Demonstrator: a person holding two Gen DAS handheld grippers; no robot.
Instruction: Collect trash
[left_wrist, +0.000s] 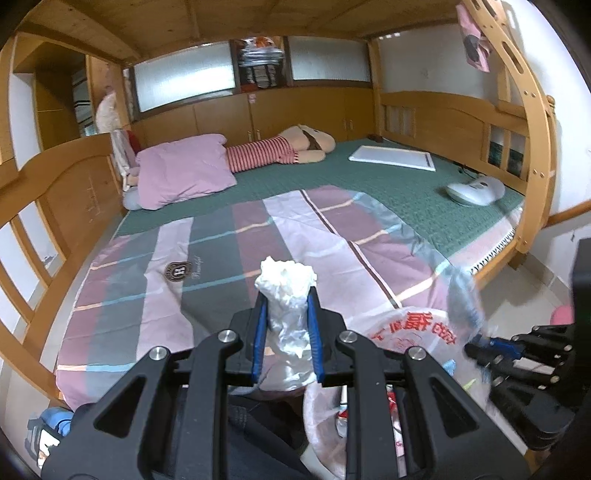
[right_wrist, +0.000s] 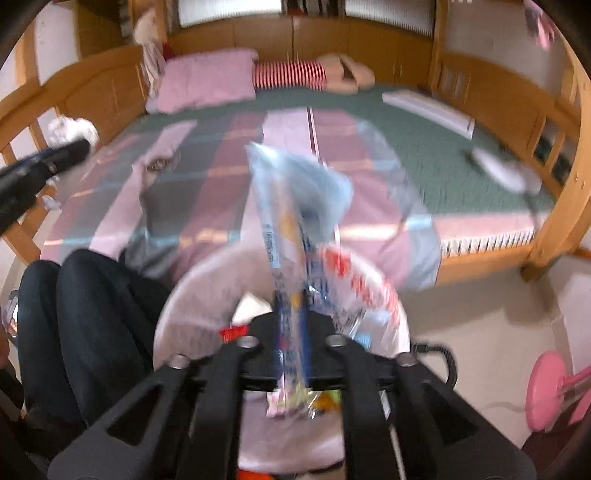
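Crumpled white tissue (left_wrist: 286, 295) sits pinched in your left gripper (left_wrist: 286, 334) just beside the trash bag (left_wrist: 413, 332), light and soft, while your right gripper (right_wrist: 291, 332) clamps a slippery plastic wrapper (right_wrist: 295, 192) over that bag.

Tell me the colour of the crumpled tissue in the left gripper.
White. The tissue shows best in the left wrist view, clamped in the left gripper.
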